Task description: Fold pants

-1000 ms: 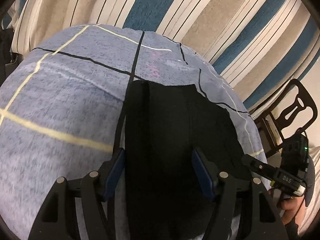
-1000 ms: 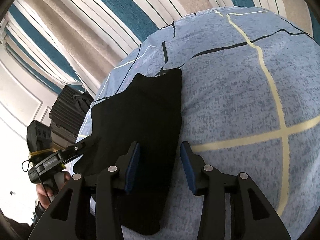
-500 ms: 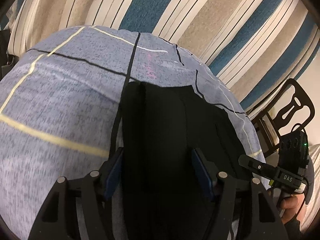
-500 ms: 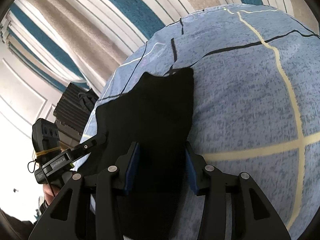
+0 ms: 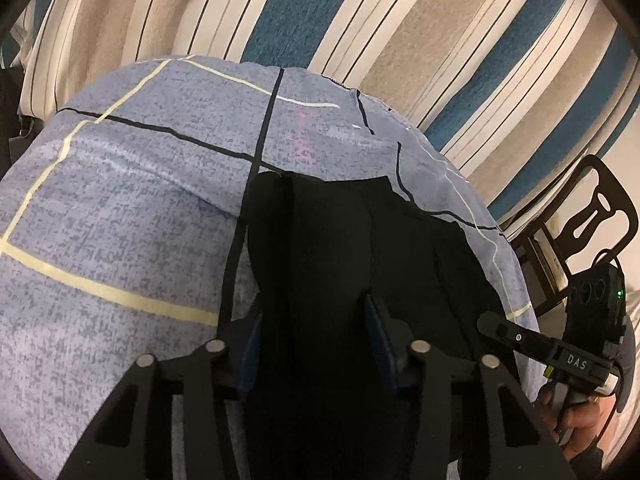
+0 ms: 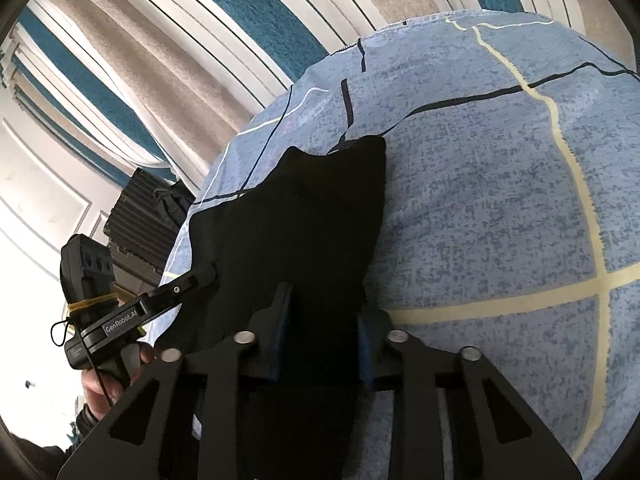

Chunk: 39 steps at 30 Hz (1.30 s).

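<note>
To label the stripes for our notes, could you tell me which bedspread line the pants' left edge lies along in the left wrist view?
The black line, not the yellow ones: the black pants lie along it.

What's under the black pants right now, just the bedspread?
As far as shows, yes: the black pants lie on the blue-grey bedspread with its yellow and black lines, which continues around them. Whatever sits directly beneath the dark fabric is covered. Both tongs are closing with pants between them.
</note>
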### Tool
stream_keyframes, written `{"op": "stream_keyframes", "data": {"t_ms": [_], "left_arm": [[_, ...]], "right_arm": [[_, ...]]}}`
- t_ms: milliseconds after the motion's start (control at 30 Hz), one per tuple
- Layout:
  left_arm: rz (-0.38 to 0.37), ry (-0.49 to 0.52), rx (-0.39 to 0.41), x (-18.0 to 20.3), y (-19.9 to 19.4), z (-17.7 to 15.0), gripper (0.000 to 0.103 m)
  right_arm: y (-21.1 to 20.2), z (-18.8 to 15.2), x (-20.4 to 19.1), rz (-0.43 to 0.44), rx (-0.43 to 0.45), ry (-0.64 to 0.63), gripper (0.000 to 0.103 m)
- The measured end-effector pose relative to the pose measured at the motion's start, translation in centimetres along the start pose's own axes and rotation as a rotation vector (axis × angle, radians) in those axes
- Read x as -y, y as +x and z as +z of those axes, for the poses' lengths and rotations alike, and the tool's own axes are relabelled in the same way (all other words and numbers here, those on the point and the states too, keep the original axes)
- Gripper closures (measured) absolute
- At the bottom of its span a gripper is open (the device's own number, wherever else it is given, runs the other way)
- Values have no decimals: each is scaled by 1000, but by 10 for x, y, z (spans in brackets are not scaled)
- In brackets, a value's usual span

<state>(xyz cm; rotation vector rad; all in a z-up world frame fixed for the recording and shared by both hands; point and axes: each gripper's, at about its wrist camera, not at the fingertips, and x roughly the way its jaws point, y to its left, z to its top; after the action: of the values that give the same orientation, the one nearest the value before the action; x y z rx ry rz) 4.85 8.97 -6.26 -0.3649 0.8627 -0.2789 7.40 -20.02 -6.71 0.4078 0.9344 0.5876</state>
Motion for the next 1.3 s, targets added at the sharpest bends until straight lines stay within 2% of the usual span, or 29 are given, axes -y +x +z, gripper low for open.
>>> {"op": "stream_keyframes", "data": {"t_ms": [167, 367, 667, 1067, 1300], "left_arm": [[24, 37, 10, 11, -9, 5, 69], [18, 90, 29, 23, -23, 10, 78], [4, 105, 53, 23, -39, 15, 79], [73, 102, 70, -11, -27, 57, 80], [69, 79, 82, -29, -18, 85, 80]], "right_arm": [[-7, 2, -11, -16, 14, -31, 85], [-16, 5, -26, -13, 36, -66, 86], [-25, 9, -52, 11, 59, -123, 87], [31, 42, -66, 54, 35, -132, 87], [57, 70, -81, 53, 31, -159, 87]]}}
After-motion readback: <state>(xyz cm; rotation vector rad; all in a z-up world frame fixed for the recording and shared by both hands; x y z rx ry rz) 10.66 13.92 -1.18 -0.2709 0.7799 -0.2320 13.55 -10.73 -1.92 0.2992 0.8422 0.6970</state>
